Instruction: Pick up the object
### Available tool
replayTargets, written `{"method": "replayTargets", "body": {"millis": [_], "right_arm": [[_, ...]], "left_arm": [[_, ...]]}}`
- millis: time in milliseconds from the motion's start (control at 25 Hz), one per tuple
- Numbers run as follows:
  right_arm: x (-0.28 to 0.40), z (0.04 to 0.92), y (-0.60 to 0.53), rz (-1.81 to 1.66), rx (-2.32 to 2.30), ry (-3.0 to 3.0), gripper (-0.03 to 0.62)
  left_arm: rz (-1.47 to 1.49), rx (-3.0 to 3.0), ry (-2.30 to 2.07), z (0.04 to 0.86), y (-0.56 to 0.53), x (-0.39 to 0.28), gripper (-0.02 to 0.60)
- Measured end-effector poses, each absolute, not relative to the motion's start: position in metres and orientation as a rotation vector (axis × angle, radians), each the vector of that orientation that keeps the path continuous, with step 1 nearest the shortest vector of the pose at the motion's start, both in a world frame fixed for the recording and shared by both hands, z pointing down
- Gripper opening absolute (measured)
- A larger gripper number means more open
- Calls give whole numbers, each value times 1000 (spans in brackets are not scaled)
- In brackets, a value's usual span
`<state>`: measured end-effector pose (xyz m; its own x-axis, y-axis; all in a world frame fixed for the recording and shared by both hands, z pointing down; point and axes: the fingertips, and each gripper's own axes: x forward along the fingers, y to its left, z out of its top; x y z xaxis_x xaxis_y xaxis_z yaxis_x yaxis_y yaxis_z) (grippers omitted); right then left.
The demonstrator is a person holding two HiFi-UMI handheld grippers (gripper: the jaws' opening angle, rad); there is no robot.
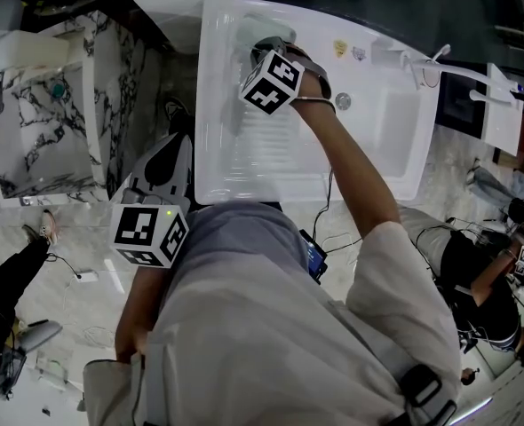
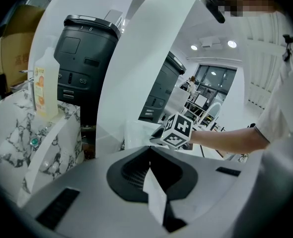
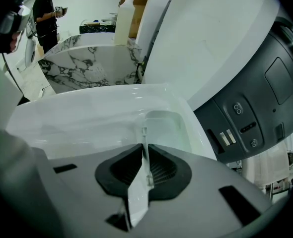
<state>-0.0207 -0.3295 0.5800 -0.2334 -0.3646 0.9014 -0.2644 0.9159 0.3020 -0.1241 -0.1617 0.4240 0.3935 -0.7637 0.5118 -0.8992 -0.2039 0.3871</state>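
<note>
A pale, see-through container (image 1: 260,30) (image 3: 164,125) sits in the far left corner of the white sink (image 1: 406,174) (image 3: 77,120). My right gripper (image 1: 268,50) (image 3: 145,151) reaches into that corner, and its jaws are closed on the container's thin clear wall, which sticks up between them. Its marker cube (image 1: 272,81) (image 2: 178,131) hides most of the grip in the head view. My left gripper (image 1: 167,153) (image 2: 150,158) hangs back by my body, outside the sink's near left corner, jaws together and holding nothing.
A marble-patterned stand (image 1: 42,140) (image 3: 87,66) with a soap bottle (image 2: 46,86) (image 3: 124,18) is left of the sink. A dark machine (image 2: 84,58) (image 3: 258,100) stands behind it. Taps (image 1: 426,60) sit at the sink's right. Another person (image 1: 484,282) crouches at right.
</note>
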Motion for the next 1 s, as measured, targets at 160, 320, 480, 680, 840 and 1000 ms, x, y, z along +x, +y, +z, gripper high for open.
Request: {"method": "replayTargets", "body": {"millis": [160, 320, 480, 680, 840, 1000], "right_arm": [[-19, 580, -328, -101, 471, -1821, 41], [-18, 582, -326, -86, 462, -1816, 38], [-15, 581, -324, -87, 463, -1809, 37], [-15, 580, -322, -73, 463, -1810, 37], [-13, 578, -322, -83, 472, -1809, 37], [-12, 576, -319, -64, 469, -1815, 37]], "left_arm": [[274, 2016, -1413, 425, -159, -123, 6], [273, 2021, -1412, 424, -159, -121, 6], [272, 2023, -1414, 423, -157, -120, 6], [269, 2029, -1407, 423, -156, -120, 6], [271, 2029, -1404, 424, -154, -119, 6], [270, 2035, -1403, 423, -154, -117, 6]]}}
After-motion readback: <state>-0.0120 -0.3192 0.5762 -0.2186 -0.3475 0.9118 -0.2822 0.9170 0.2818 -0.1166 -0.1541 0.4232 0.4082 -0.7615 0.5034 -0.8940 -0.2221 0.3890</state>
